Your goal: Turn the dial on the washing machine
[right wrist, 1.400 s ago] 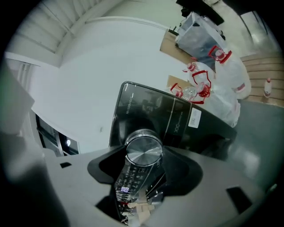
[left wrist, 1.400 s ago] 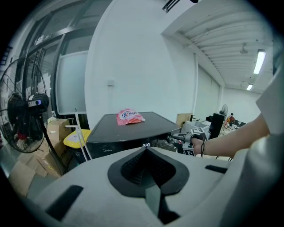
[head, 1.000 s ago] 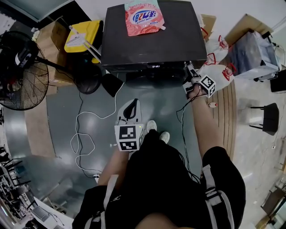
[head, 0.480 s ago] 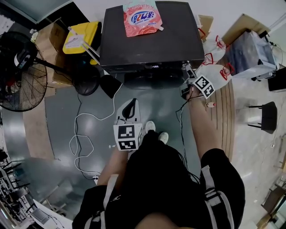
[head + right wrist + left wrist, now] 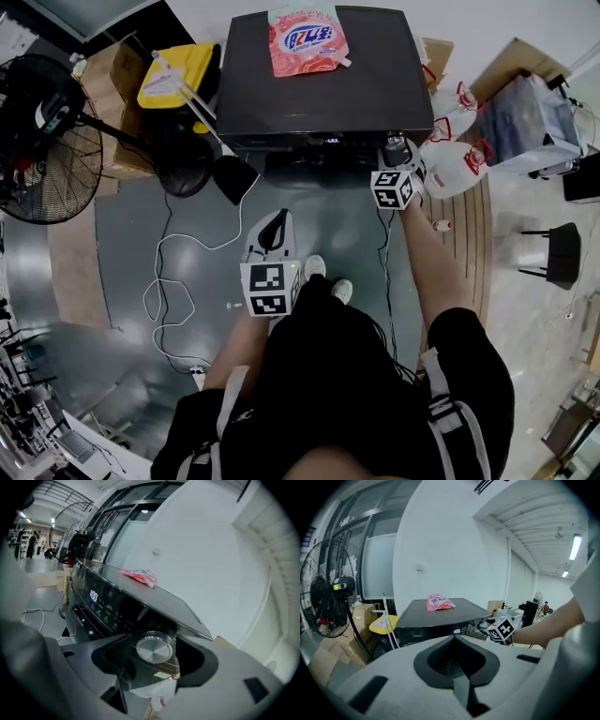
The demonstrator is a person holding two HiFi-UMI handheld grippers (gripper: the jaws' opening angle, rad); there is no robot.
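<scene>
Dial (image 5: pixel 152 648) between spread jaws of right claw (image 5: pixel 153 662), just opening wider, pads clear, straddled for twisting; left claw (image 5: pixel 454 660) pressed together, idle.

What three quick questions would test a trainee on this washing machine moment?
1. True or false: the right gripper is clamped on the dial.
2. What lies on top of the washing machine? A) pink detergent pouch B) towel C) basket
3. Fill in: the left gripper has its jaws ____.
Key: 1 false, its jaws have just been opening, the dial between them untouched; 2 A; 3 shut.
</scene>
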